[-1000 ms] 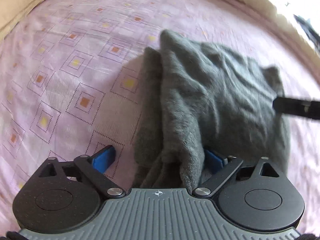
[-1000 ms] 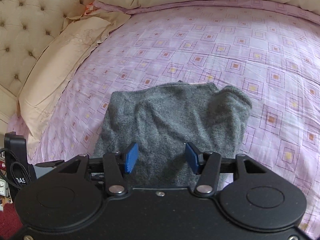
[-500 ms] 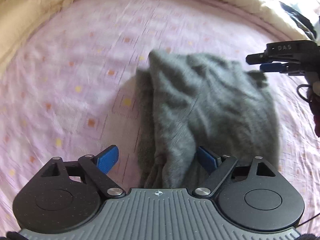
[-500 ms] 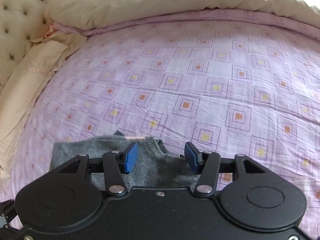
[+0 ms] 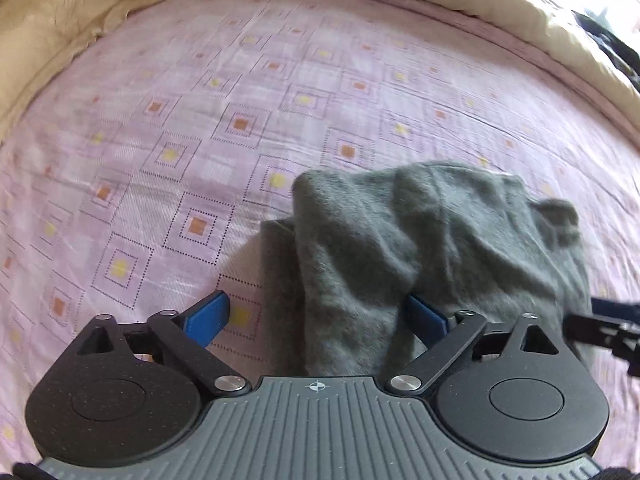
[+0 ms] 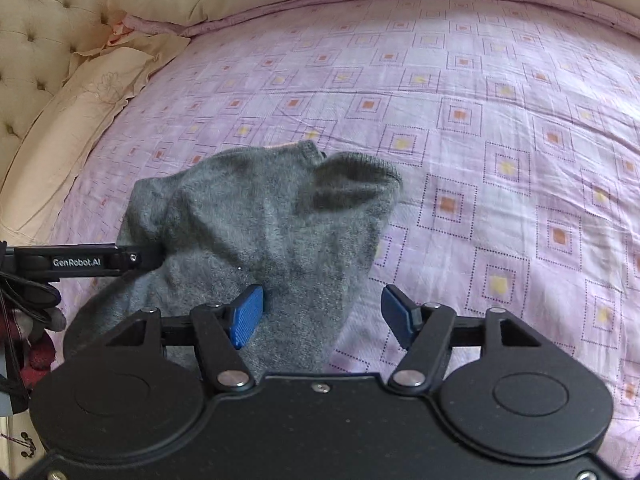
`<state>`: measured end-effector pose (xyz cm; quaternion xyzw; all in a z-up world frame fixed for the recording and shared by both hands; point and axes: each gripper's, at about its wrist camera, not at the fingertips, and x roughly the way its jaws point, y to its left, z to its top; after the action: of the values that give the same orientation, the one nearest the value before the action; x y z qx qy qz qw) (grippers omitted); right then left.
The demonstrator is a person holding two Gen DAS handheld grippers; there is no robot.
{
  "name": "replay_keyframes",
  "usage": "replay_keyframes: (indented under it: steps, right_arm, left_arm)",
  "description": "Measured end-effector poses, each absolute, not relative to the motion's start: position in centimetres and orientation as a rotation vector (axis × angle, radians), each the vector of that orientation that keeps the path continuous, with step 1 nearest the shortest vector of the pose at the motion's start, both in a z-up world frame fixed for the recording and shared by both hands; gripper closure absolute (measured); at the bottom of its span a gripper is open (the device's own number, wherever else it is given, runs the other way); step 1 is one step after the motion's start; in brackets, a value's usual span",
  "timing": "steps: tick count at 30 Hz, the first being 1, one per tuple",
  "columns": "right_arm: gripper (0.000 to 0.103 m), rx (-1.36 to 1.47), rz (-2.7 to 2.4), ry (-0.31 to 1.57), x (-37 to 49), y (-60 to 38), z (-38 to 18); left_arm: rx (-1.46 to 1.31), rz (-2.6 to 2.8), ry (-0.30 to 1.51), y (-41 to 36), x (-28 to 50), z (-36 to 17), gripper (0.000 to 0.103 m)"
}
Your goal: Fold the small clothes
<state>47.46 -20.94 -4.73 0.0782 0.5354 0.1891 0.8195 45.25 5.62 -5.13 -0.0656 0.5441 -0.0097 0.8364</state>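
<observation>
Both sets of jaws spread, straddling rumpled grey knitted sweater (image 5: 420, 240) edges on purple patterned bedsheet (image 6: 480, 120); pinch evenly, lift together.

Fuzzy matt grey knit sweater (image 6: 264, 216) on a smooth printed cotton-looking bedsheet (image 6: 480, 128), tufted headboard (image 6: 36, 40) looks like soft matt fabric, tool pads (image 6: 248, 314) ribbed blue plastic.

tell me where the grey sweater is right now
The grey sweater lies bunched on the pink patterned bedsheet, low and centre-left in the right wrist view, with both open grippers at its near edge.
</observation>
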Motion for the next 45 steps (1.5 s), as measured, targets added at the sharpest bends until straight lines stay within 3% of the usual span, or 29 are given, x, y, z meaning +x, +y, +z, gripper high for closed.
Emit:
replay_keyframes:
  steps: [2, 11, 17, 24, 32, 45]
  right_arm:
    - [0.028, 0.200, 0.359, 1.140, 48.8, -21.3, -5.3]
    - [0.025, 0.322, 0.371, 1.066, 47.6, -23.4, -2.1]
    - [0.001, 0.330, 0.458, 1.048, 42.6, -22.6, -1.5]
    - [0.000, 0.365, 0.552, 1.081, 39.9, -21.5, -3.6]
    - [0.000, 0.495, 0.639, 1.009, 41.6, -22.3, -6.5]
    - [0.000, 0.622, 0.727, 0.847, 41.3, -22.7, -9.2]
  left_arm:
    - [-0.167, -0.026, 1.169, 6.3, 46.2, -5.7, 0.000]
    - [-0.246, -0.086, 1.123, 7.3, 45.1, -2.3, 0.001]
    - [-0.257, -0.245, 1.161, 6.9, 40.2, -2.3, 0.000]
    - [-0.164, -0.266, 1.150, 5.7, 36.1, -3.7, 0.000]
    - [-0.226, -0.298, 1.155, 6.1, 37.6, -6.5, 0.000]
    - [-0.152, -0.318, 1.060, 4.4, 38.3, -6.8, 0.000]
